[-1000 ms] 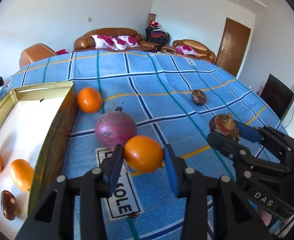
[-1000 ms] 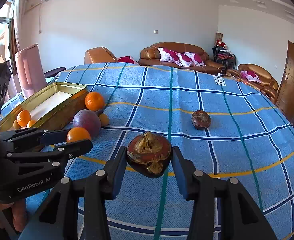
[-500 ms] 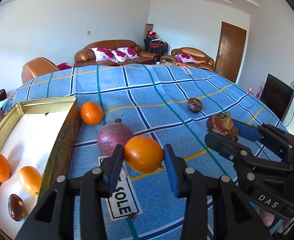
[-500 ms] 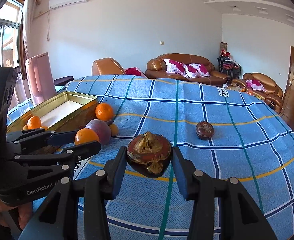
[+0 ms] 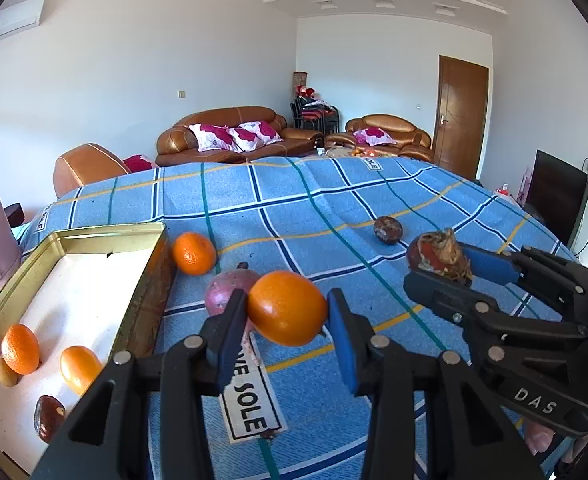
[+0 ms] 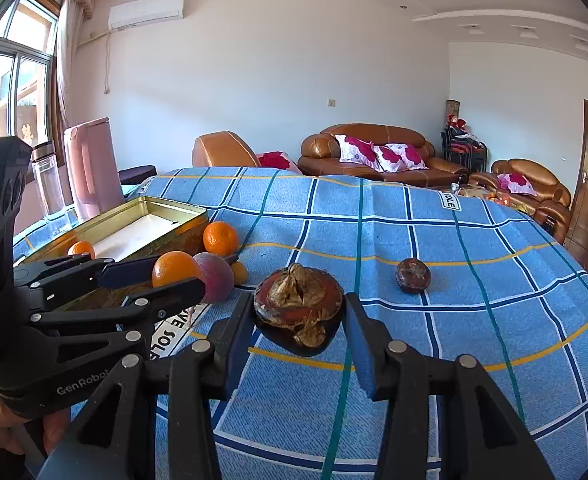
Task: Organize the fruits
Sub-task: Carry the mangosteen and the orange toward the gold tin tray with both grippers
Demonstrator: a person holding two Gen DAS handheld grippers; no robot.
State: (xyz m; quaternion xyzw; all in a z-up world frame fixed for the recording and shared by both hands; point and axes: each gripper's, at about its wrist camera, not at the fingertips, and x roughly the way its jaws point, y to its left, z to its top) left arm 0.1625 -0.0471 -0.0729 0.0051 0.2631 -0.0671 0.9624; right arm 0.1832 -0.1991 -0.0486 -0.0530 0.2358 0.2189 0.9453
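Fruit sits in both grippers at once: the left gripper has its fingers pressed against the two sides of a smooth orange, carried clear of the blue checked cloth that covers the tabletop, and the right gripper has its fingers clamped on a dark mangosteen whose dried brown calyx points up. Seen from the left wrist, the right gripper reaches in from the right side with the mangosteen at its tip; seen from the right wrist, the left gripper comes in from the left with the orange. Just behind the held orange a purple round fruit rests on the cloth, and farther back a mandarin lies just beside the corner of a gold tin tray. The right wrist view also shows a small yellow fruit tucked beside the purple one. Inside the tray, at its near end, lie two orange fruits, a small tan fruit and a dark brown one. Well apart from the rest, a second dark mangosteen lies alone on the cloth. A white label printed "SOLE" is stitched onto the cloth below the left gripper. Brown leather sofas with flowered cushions stand beyond the tabletop, and a pink jug stands at its left edge.
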